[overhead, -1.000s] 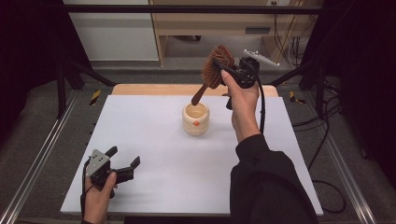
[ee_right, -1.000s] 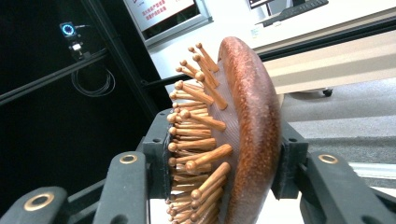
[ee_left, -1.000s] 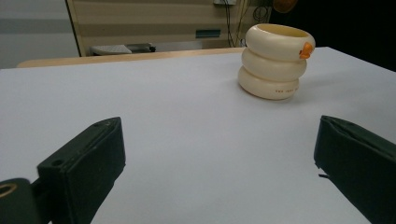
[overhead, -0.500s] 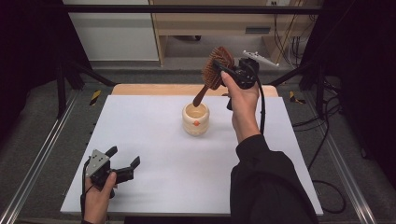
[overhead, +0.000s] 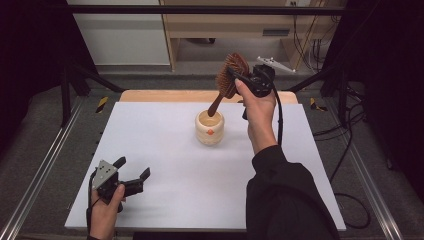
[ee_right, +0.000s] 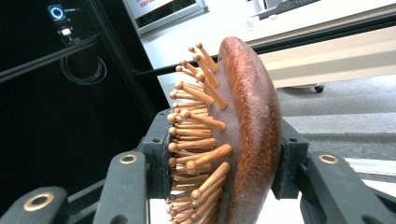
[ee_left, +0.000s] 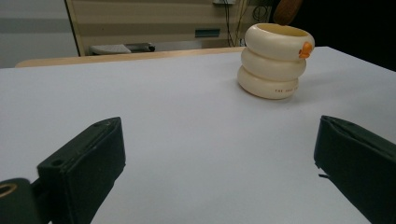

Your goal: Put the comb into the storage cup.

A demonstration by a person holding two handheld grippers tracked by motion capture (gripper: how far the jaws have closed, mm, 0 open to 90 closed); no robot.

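The right gripper (overhead: 239,80), raised on an outstretched forearm, clenched the wooden hairbrush (overhead: 228,77) by its head, handle apparently dipping into the cream holder (overhead: 209,128); the left gripper (overhead: 131,176) rested low on the bench (overhead: 165,150), jaws released.

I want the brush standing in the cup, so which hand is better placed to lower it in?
Right. The right gripper grips the brown wooden hairbrush above the cream ringed cup; the left gripper sits open, far off.
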